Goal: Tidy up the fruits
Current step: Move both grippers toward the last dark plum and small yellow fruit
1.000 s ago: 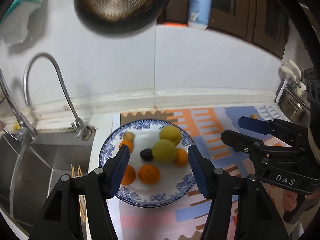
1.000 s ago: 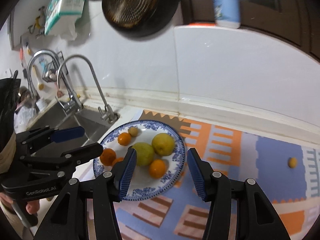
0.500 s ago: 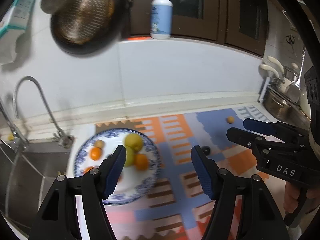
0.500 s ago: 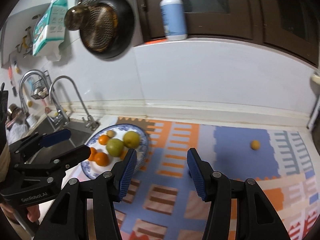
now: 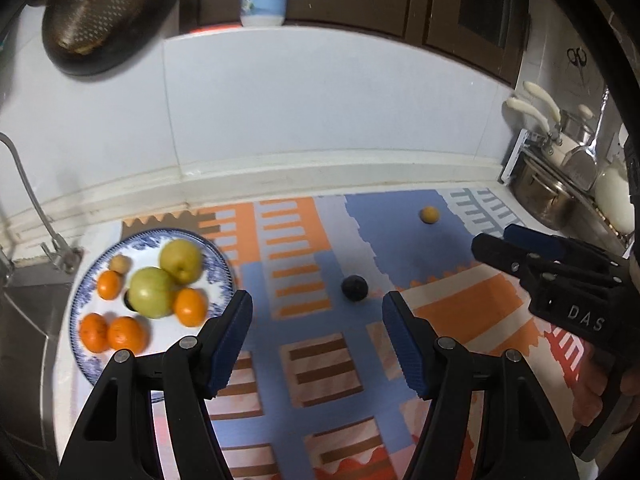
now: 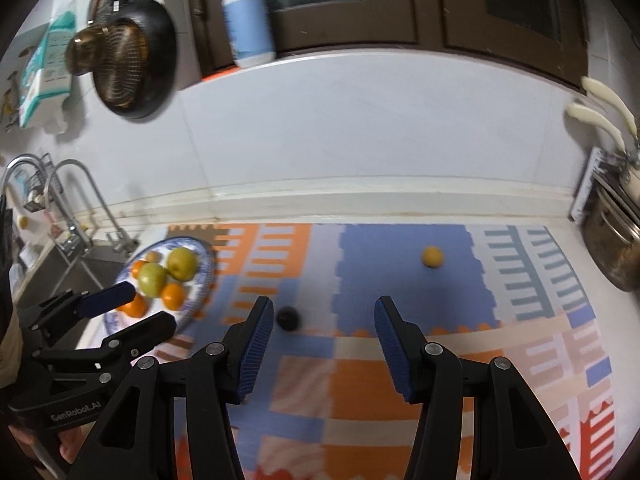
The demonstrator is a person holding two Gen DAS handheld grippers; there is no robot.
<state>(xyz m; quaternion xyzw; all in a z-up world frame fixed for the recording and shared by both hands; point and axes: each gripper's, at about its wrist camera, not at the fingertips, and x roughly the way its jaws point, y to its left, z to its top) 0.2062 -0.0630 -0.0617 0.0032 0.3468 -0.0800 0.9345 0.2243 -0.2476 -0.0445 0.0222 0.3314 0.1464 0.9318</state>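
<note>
Both pairs of fingers stand apart with nothing between them: my left gripper [image 5: 316, 308] has just been opening and hangs over the mat [image 5: 304, 240], and my right gripper [image 6: 322, 312] hangs over the same mat, its jaws spread and empty. Patterned in orange, blue, brown and pale stripes, the mat covers a white counter [image 6: 360, 208] that runs along a white tiled wall [image 6: 360, 120]. Dark wooden cabinets [image 6: 400, 0] sit above the wall, with a blue pump bottle [image 6: 248, 20] on the ledge and a black pan [image 6: 132, 60] with a brass strainer hanging to its left. A sink [image 6: 52, 272] with curved taps lies at the left end of the counter; steel pots [image 5: 544, 196] and white-handled tools stand at the right end. At the mat's left edge, beside the sink, sits a blue-and-white plate [image 5: 216, 260] holding two yellow-green round fruits, several small oranges and one small tan fruit, with a dark fruit barely showing under the green one. Two fruits lie loose on the mat: a dark plum [image 5: 354, 288], round and nearly black, just ahead of my left fingers, and a small yellow fruit [image 6: 432, 257] on the blue patch, well apart from the plate. From the right camera the plum sits just beside my right gripper's left finger [image 6: 256, 332]; whether they touch I cannot tell.
</note>
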